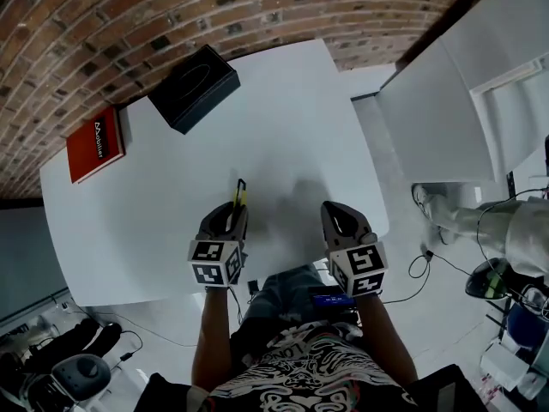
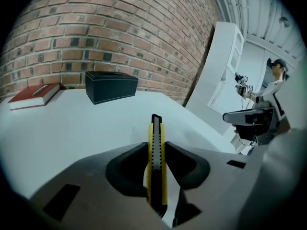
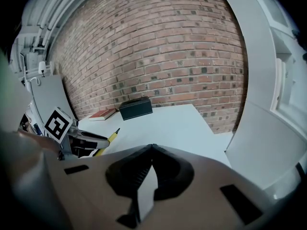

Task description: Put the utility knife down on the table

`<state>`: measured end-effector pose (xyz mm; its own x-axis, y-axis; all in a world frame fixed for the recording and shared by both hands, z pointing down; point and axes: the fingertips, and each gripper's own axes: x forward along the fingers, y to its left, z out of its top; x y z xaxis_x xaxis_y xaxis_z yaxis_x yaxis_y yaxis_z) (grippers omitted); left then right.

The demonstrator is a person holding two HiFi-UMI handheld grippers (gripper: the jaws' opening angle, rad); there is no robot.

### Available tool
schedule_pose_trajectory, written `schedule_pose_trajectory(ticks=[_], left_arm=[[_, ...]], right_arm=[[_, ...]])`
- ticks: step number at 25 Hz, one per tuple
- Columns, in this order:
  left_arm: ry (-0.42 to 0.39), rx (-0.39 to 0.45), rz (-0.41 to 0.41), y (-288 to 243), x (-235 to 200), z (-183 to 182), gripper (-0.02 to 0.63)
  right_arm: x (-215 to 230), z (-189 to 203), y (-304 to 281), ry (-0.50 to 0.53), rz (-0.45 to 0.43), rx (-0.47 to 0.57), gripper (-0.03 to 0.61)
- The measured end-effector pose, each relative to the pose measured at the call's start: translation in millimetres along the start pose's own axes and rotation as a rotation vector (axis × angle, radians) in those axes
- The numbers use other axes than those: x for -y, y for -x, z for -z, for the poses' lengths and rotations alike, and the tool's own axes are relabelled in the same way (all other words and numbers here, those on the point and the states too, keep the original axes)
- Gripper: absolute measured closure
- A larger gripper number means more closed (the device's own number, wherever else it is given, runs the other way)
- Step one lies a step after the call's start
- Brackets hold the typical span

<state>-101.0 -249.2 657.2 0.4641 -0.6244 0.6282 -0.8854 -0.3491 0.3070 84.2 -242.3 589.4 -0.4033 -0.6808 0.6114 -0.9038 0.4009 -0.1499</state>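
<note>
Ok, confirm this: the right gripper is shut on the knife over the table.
Wrong gripper. The left gripper is shut on the knife over the table, as the left gripper view shows. The right gripper is shut on nothing.

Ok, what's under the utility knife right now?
Only bare white table shows beneath the utility knife, which the left gripper clamps near the table's front edge. The jaws cover the knife's rear half, and whether it touches the surface can't be told.
</note>
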Motion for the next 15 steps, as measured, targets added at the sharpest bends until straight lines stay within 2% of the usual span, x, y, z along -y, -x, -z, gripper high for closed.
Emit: schedule_pose_trajectory(ticks=[7,12,15], left_arm=[[-0.008,-0.05,-0.021,-16.1,-2.6,12.5,0.494],[-0.04,-0.086,-0.055,-22.5,-4.7,18.4,0.494],[-0.04,-0.076,-0.066,-23.1,-5.1,17.1,0.494]], right_arm=[[13.7,11.1,-8.0,-0.021,-0.001,-0.046,0.577],[17.4,9.1,-9.8,-0.023,-0.002,-0.041,0.577],[17.7,4.5,-8.8,-0.017,-0.001,-0.03,0.577]])
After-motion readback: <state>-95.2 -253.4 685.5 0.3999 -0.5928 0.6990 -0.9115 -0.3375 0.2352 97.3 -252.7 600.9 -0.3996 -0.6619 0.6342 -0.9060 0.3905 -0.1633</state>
